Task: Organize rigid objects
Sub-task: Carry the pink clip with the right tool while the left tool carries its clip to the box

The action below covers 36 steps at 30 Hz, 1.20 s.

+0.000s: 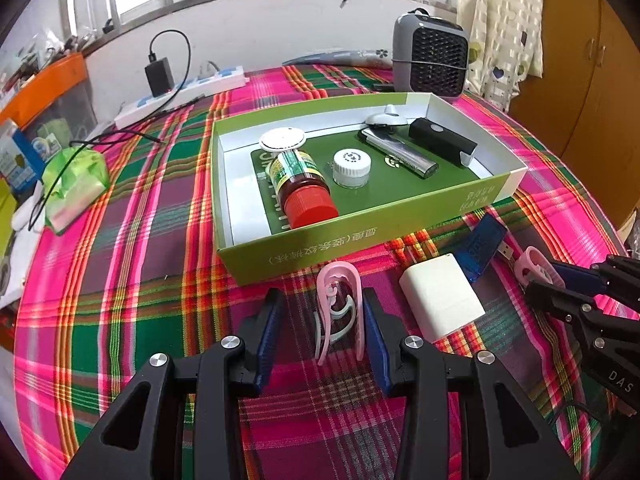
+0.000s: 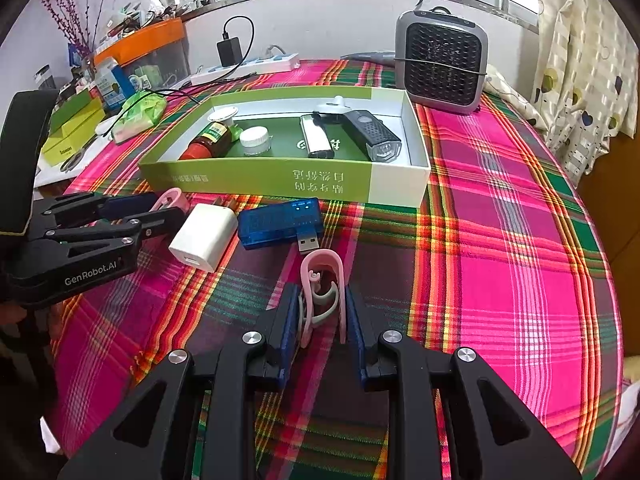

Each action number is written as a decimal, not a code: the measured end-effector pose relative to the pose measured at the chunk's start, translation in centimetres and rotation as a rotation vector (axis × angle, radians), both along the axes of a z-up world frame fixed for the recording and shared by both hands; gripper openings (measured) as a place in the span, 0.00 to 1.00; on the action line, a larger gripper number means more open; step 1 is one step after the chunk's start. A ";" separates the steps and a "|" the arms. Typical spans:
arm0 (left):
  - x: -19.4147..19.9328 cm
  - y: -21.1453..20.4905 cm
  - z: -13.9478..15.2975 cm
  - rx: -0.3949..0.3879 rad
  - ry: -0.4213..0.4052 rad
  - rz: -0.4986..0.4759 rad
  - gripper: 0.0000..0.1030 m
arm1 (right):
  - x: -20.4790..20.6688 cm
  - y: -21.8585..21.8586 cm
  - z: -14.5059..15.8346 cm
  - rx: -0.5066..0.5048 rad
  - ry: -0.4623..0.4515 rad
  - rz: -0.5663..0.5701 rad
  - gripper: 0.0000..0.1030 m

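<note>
- Pink clips are what is left to you, along with two loose gadgets; the first pink clip stands on edge between the fingers of your left gripper, just short of the green box.
- That tool is spread: one pad lies against the clip and the other stands clear of it. Lift now and the clip would likely stay behind or tip over on the plaid cloth.
- Squeeze it off-centre and the springy loop may twist and pop out sideways, so I would centre the clip first.
- Your right gripper is pinching the second pink clip, both pads pressed to its sides. I cannot tell whether that clip is clear of the cloth.
- Only the clip's lower arms are held, so a quick swing toward the box could lever it loose.
- In front of it lie the blue USB tester and, just beside that, the white charger. A low carry to the box could knock either one.
- Free floor inside the box is scarce: the red-capped bottle lies on its side and may roll if a dropped clip strikes it, and the white jar stands near it.
- Your two tools sit near each other, so moving both at once risks a clash.
</note>
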State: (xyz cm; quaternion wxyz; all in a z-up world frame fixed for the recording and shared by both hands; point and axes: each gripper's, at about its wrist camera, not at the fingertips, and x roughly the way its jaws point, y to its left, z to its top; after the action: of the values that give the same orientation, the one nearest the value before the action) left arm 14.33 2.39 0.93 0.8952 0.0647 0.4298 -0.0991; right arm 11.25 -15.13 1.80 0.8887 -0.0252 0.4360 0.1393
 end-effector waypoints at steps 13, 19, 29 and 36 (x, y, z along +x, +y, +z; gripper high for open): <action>0.1 -0.3 0.1 -0.028 0.005 0.139 0.37 | 0.2 -0.3 -0.1 0.022 0.004 0.011 0.24; 0.3 -0.3 0.1 -0.022 0.001 0.155 0.37 | 0.4 -0.4 -0.1 0.023 0.004 0.021 0.24; 0.3 0.4 0.2 -0.050 -0.001 0.185 0.24 | 0.3 -0.3 -0.1 0.024 0.003 0.023 0.24; 0.3 0.7 0.2 -0.058 -0.002 0.193 0.21 | 0.3 -0.2 -0.1 0.020 0.002 0.023 0.24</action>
State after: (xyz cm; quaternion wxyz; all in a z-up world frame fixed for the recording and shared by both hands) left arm 14.60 3.12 1.17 0.9025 -0.0029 0.4299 -0.0246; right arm 11.51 -15.34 1.70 0.8868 -0.0211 0.4353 0.1537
